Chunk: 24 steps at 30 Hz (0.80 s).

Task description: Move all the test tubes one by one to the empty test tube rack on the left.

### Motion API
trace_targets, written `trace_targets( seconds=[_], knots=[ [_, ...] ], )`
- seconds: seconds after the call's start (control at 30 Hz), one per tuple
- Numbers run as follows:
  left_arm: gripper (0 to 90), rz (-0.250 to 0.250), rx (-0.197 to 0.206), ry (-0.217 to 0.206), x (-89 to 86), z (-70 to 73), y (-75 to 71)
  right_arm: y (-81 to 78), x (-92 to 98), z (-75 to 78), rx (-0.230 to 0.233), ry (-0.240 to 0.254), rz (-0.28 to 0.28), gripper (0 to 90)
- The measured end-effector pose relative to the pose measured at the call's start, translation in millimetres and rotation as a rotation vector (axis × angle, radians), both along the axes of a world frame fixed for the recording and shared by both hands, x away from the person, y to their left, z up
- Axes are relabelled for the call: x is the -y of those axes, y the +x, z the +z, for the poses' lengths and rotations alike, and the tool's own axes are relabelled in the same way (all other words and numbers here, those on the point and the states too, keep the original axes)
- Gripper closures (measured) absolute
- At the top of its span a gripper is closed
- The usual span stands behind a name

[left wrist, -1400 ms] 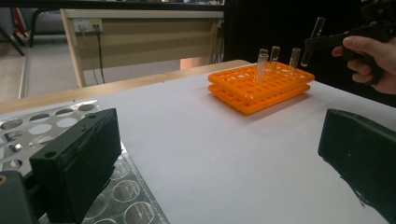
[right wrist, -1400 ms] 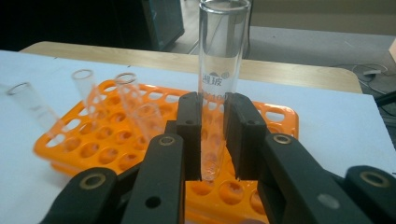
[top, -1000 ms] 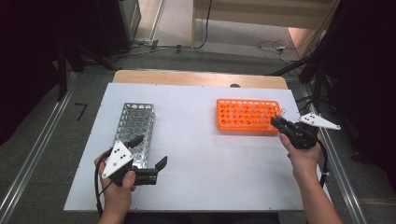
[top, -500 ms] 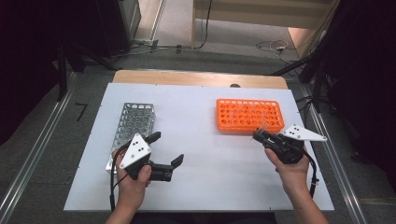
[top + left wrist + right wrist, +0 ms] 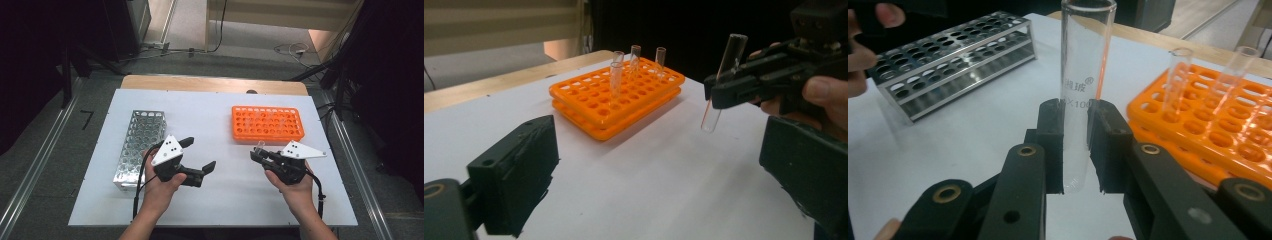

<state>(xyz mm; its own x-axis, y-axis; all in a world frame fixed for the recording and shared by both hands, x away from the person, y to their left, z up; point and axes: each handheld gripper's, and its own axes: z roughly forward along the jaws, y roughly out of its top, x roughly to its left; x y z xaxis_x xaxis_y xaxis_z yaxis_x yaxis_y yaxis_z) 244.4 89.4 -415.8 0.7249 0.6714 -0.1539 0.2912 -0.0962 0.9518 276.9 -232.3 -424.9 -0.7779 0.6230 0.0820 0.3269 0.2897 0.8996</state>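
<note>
My right gripper (image 5: 1078,145) is shut on a clear glass test tube (image 5: 1083,100), held upright just above the white table. In the high view the right gripper (image 5: 256,153) sits a little in front of the orange rack (image 5: 267,131), left of its middle. The orange rack (image 5: 589,107) holds several more upright tubes (image 5: 616,80). My left gripper (image 5: 200,155) stands wide open with nothing between its jaws, beside the near right corner of the metal rack (image 5: 140,145). It faces the right gripper (image 5: 744,85) and its tube (image 5: 722,80).
The white board (image 5: 225,200) covers the table, with a wooden strip (image 5: 210,84) along its far edge. Open board lies between the two racks and in front of them. Metal rails run along both sides on the floor.
The right gripper has moved left from the orange rack's right end toward the table's middle. The left gripper has moved right and a little away from me, along the metal rack.
</note>
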Motion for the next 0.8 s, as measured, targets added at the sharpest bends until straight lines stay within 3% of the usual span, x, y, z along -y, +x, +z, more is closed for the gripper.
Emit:
trace_targets(
  seconds=[0.3,0.4,0.57,0.8],
  knots=[
    [7.6,-0.031,-0.015,0.021,13.5,3.0,6.7,-5.2,-18.2,-4.3,-0.007,-0.010,0.067,74.3],
    [16.1,-0.022,-0.031,0.008,16.9,3.1,5.0,-6.8,-27.1,-8.9,-0.022,-0.014,0.095,74.3],
    [26.4,-0.022,-0.054,0.024,26.4,2.5,2.6,-8.6,-37.4,-11.9,-0.020,-0.027,0.123,74.4],
    [40.5,-0.084,-0.059,0.034,37.4,-0.2,-0.3,-11.4,-46.9,-15.5,-0.021,-0.051,0.144,74.4]
  ],
)
